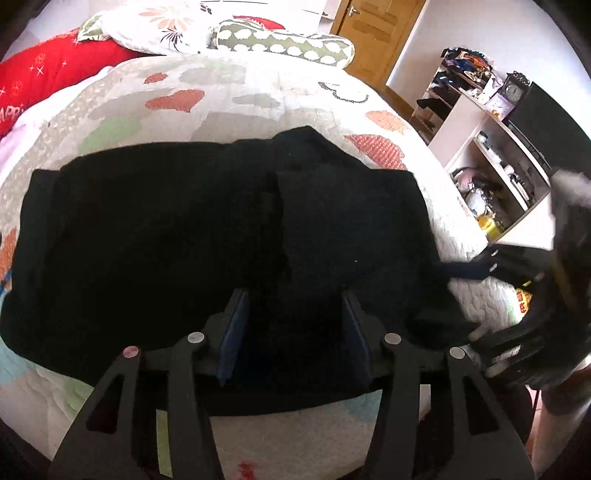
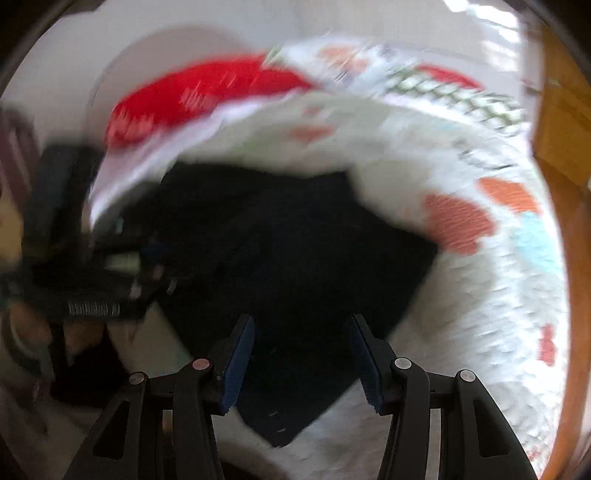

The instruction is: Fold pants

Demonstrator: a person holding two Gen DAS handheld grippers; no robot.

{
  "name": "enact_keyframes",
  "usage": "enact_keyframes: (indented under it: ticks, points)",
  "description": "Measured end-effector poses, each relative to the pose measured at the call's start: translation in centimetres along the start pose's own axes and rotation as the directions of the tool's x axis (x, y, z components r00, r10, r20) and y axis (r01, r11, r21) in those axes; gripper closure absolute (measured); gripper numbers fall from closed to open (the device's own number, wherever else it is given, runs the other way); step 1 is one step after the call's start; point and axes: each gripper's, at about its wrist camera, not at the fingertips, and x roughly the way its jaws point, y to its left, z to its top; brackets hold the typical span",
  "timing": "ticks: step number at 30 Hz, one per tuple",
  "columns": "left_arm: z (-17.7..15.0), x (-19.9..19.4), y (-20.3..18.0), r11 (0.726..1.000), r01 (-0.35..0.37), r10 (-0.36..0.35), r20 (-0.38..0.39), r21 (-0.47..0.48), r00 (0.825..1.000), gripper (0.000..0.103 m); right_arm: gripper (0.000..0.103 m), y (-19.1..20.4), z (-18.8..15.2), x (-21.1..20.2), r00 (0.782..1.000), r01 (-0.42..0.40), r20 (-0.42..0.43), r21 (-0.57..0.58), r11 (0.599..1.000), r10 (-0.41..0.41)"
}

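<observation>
The black pants [image 1: 207, 236] lie folded in a wide bundle on the patterned quilt [image 1: 229, 96]. My left gripper [image 1: 293, 295] is open, just above the near edge of the pants, with the cloth between its blue pads [image 1: 234, 325]. My right gripper [image 2: 301, 325] is open over a corner of the pants [image 2: 295, 251]; this view is blurred by motion. In the left wrist view the right gripper [image 1: 509, 258] shows blurred at the right edge, close to the pants' right end. The left gripper [image 2: 92, 280] shows blurred at the left of the right wrist view.
Red and flowered pillows [image 1: 55, 70] lie at the head of the bed. A white shelf unit [image 1: 487, 155] with clutter stands right of the bed, and a wooden door [image 1: 376, 26] is beyond it. The quilt's near edge [image 1: 295, 435] is below my left gripper.
</observation>
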Motion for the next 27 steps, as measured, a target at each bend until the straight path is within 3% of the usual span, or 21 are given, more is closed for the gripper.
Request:
enact_keyframes:
  ticks: [2,4,8,15,18,20,27]
  points:
    - [-0.3,-0.4,-0.2,1.0,-0.006,0.006,0.002,0.001,1.0,0.052,0.052,0.2,-0.3,0.1,1.0,0.012,0.01,-0.024,1.0,-0.012]
    - [-0.5,-0.8,-0.1,1.0,-0.011,0.011,0.007,0.002,1.0,0.052,0.052,-0.7,-0.2,-1.3,1.0,-0.016,0.011,0.028,0.999,0.016]
    - [-0.5,-1.4,0.3,1.0,-0.013,0.014,0.013,-0.013,1.0,0.05,0.052,-0.7,1.0,-3.7,0.993,-0.026,0.113,0.057,0.998,0.02]
    - [-0.9,-2.4,0.5,0.998,-0.055,0.055,0.038,-0.017,0.998,0.05,0.052,1.0,4.0,-0.3,0.993,0.092,0.074,-0.004,0.996,-0.091]
    - [-0.8,-2.6,1.2,0.998,-0.055,0.057,0.038,-0.038,0.998,0.05,0.052,1.4,5.2,3.0,0.998,0.062,0.02,-0.041,0.997,-0.061]
    - [-0.9,-2.9,1.6,0.997,-0.063,0.065,0.043,-0.049,0.997,0.05,0.052,1.8,5.4,3.6,0.996,0.085,0.011,-0.07,0.994,-0.084]
    - [-1.3,-3.2,2.7,0.995,-0.057,0.061,0.048,-0.082,0.997,0.05,0.052,1.9,6.8,1.4,0.994,0.013,0.105,-0.06,0.998,-0.007]
